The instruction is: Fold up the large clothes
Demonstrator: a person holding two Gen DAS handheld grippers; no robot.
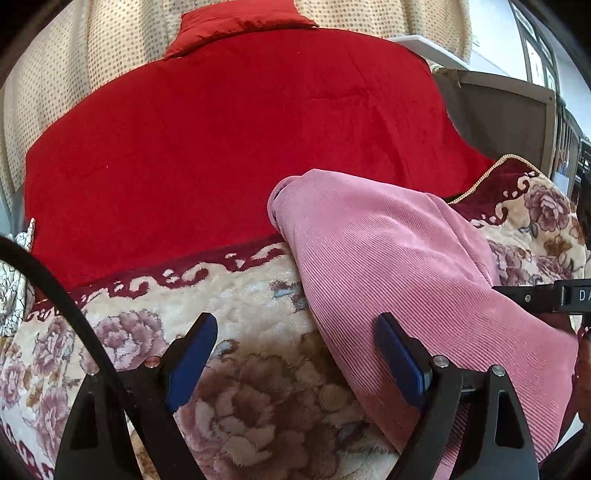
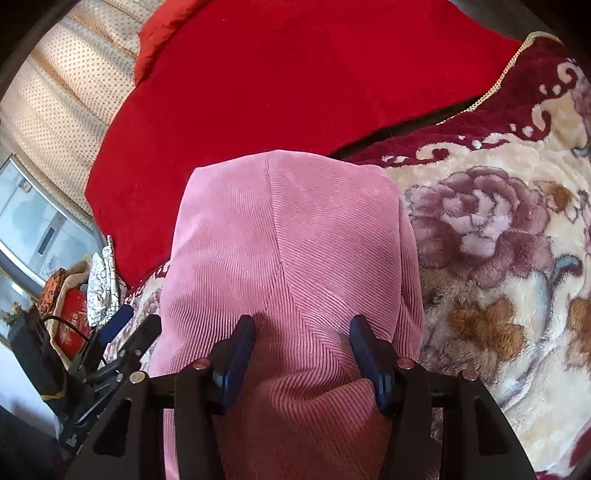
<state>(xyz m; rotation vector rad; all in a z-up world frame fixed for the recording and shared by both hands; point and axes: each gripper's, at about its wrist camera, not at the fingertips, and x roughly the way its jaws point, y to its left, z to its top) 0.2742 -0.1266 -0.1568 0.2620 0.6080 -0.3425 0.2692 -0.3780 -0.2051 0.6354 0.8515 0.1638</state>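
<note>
A pink ribbed garment (image 1: 399, 258) lies folded on a floral plush blanket (image 1: 236, 306). In the left wrist view my left gripper (image 1: 295, 332) is open over the blanket, its right finger at the garment's left edge. In the right wrist view my right gripper (image 2: 303, 332) is open, hovering over the near end of the pink garment (image 2: 288, 236), with cloth bulging between its blue pads. Whether the pads touch the cloth I cannot tell. The left gripper also shows at the lower left of the right wrist view (image 2: 118, 332).
A red quilt (image 1: 236, 147) and red pillow (image 1: 240, 26) lie behind the garment, against a dotted beige curtain (image 1: 55, 74). A grey headboard (image 1: 506, 114) stands at the right. Bags and a black-and-white cloth (image 2: 103, 284) sit off the bed's left side.
</note>
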